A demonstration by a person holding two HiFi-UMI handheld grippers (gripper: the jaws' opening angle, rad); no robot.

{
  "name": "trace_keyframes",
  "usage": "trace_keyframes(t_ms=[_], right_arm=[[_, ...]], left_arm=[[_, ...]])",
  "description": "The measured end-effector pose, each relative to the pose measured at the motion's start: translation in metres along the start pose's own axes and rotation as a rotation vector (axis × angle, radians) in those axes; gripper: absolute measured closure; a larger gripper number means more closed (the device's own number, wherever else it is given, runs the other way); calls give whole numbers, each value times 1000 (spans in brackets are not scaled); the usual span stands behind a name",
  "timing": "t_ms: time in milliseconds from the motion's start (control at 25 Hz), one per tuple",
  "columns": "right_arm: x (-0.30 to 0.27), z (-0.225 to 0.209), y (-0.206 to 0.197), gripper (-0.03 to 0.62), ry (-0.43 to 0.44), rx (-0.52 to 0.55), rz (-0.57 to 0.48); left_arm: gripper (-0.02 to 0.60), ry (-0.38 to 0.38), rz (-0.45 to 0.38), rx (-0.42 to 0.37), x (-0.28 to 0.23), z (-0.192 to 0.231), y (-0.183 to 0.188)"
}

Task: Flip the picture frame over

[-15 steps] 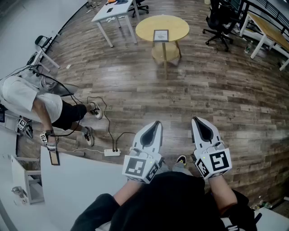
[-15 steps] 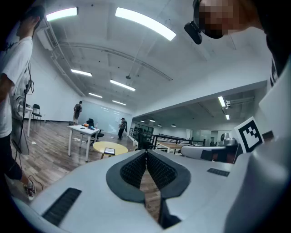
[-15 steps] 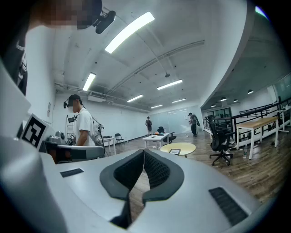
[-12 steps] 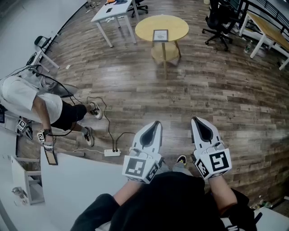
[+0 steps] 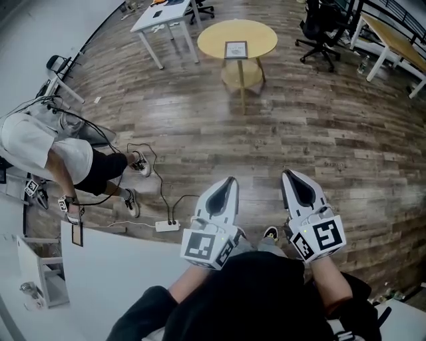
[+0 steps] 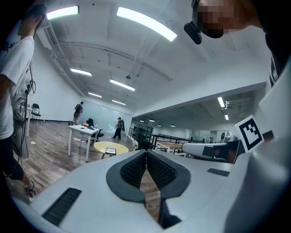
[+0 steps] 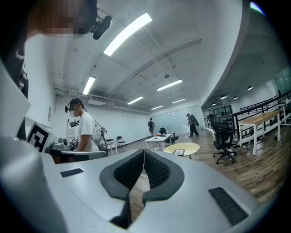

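The picture frame lies flat on a round yellow table far ahead across the wooden floor. Both grippers are held close to my body, level and pointing toward that table. My left gripper is shut with nothing in it, its pads meeting at the tips. My right gripper is shut and empty too. In the left gripper view the frame shows small on the table, left of the left gripper. In the right gripper view the frame sits on the table, right of the right gripper.
A white table stands beside the round one, an office chair to its right. A person bends over at the left by a white desk. Cables and a power strip lie on the floor.
Both grippers keep their place and stay shut. The head view has shifted slightly, and the hand of the person at the left has moved a little.
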State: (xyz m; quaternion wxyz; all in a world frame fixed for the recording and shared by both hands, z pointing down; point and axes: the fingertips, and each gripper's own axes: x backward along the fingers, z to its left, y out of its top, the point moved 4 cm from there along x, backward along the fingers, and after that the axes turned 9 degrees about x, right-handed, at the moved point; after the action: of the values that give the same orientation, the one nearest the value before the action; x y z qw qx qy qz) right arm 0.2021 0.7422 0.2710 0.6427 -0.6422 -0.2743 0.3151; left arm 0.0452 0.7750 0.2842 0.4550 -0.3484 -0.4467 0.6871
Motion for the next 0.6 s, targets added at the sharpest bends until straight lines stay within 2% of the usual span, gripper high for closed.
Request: trace_keyframes(t_ms=[240,600], right_arm=[[-15,7,1,576,-28,73,0],[-45,-25,-9,576,-46,57,15]], left_arm=[[552,-8,12,-4,4,25,2],[552,-9,40,-14,-41,39,0]])
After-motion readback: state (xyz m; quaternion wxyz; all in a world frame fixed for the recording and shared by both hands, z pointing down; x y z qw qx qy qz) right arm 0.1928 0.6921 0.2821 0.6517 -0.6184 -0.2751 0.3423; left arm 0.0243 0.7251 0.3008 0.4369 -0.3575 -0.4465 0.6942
